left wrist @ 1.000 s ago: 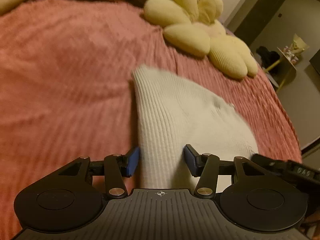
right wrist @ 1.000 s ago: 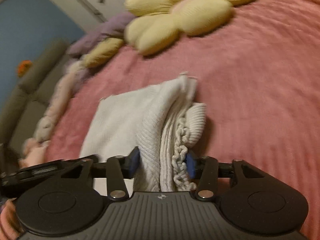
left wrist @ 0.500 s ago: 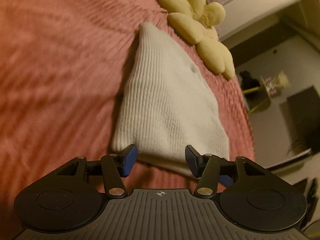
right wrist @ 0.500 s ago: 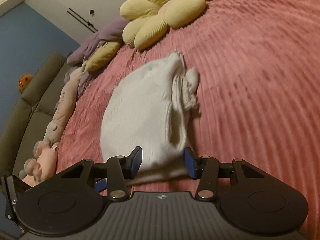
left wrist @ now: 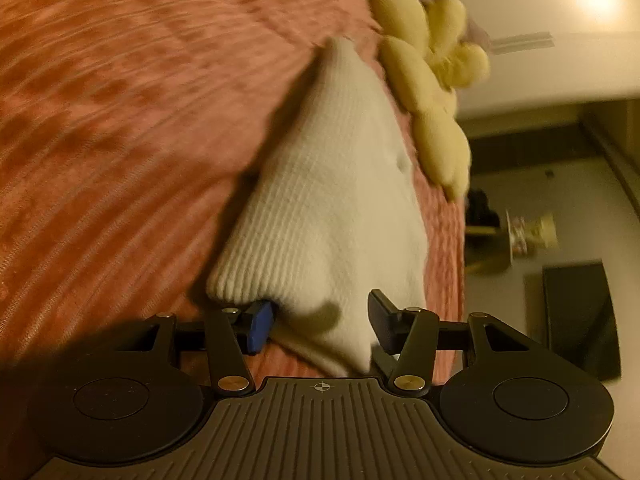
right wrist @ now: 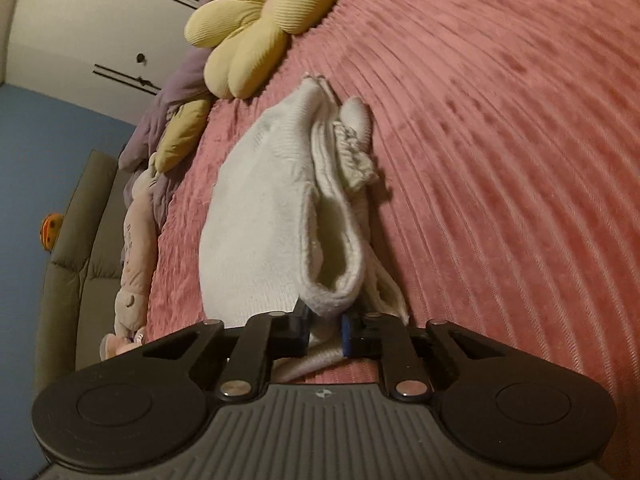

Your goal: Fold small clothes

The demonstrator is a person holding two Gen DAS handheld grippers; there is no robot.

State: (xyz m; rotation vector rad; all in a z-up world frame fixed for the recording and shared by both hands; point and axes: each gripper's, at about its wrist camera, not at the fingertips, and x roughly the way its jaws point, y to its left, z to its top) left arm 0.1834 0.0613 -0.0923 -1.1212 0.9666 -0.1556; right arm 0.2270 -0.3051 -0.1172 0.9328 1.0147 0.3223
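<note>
Having apparently reclosed on sweater [right wrist: 272,216]: right gripper [right wrist: 325,330]

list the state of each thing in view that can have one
white knit garment: folded, lying on the bed, near edge pinched
right gripper: shut on the garment's near edge
left gripper: open, fingers either side of the garment's near corner
flower pillow: lying on the bed

No readable text, brand, number or label in either of my wrist views. The only marks are a small crosshair symbol on the ribbed housing behind my left gripper [left wrist: 319,328] and the same symbol behind my right gripper [right wrist: 325,334]; faint marks on the pink plush toy [right wrist: 134,256] are too blurred to read
</note>
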